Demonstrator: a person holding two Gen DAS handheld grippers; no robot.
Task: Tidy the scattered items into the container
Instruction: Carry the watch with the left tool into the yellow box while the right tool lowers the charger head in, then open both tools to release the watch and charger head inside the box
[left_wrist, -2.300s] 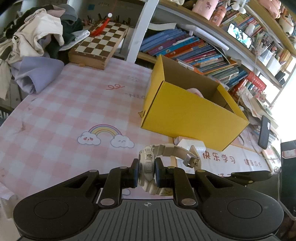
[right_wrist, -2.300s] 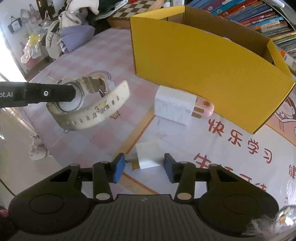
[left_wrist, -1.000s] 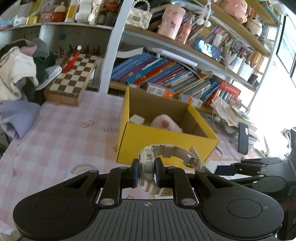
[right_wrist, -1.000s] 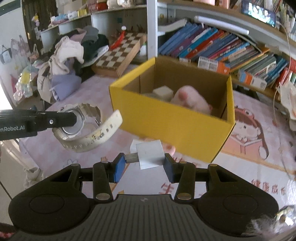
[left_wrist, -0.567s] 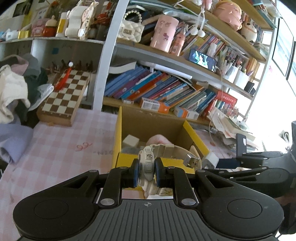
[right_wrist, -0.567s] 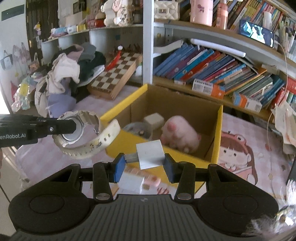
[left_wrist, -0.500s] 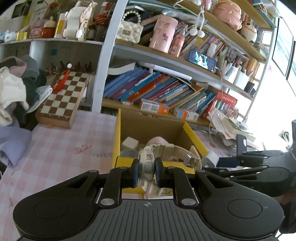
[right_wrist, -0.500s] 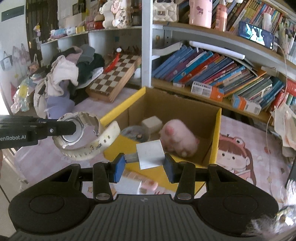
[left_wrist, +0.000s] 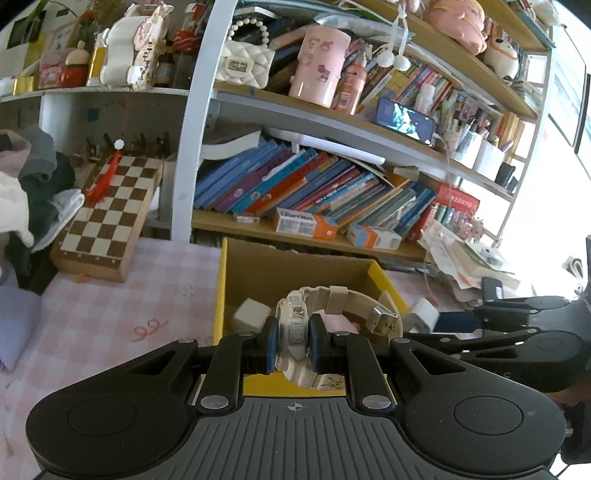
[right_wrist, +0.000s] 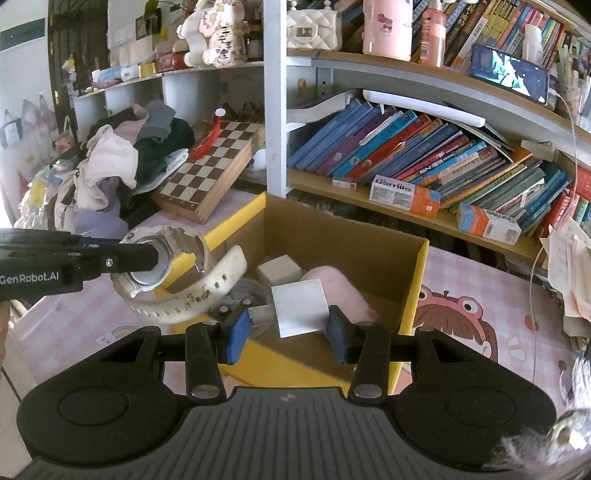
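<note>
Overhead, left tongs (left_wrist: 293, 343) clamping watch (left_wrist: 295, 328), right tongs (right_wrist: 288, 328) pinching charger (right_wrist: 301, 312), above box (right_wrist: 413, 295).

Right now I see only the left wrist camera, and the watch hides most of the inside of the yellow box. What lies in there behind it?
Observer: In the right wrist view, a pink plush toy lies in the yellow box, beside the white cube.
Operator: Is anything else on the box floor?
Observer: Yes, a round grey object lies near the cube, partly behind the watch strap. I cannot tell what it is.
Operator: How does the right tool hold its item?
Observer: The right tool is shut on a white charger, with the metal plug against one pad. It appears to be over the box opening.
</note>
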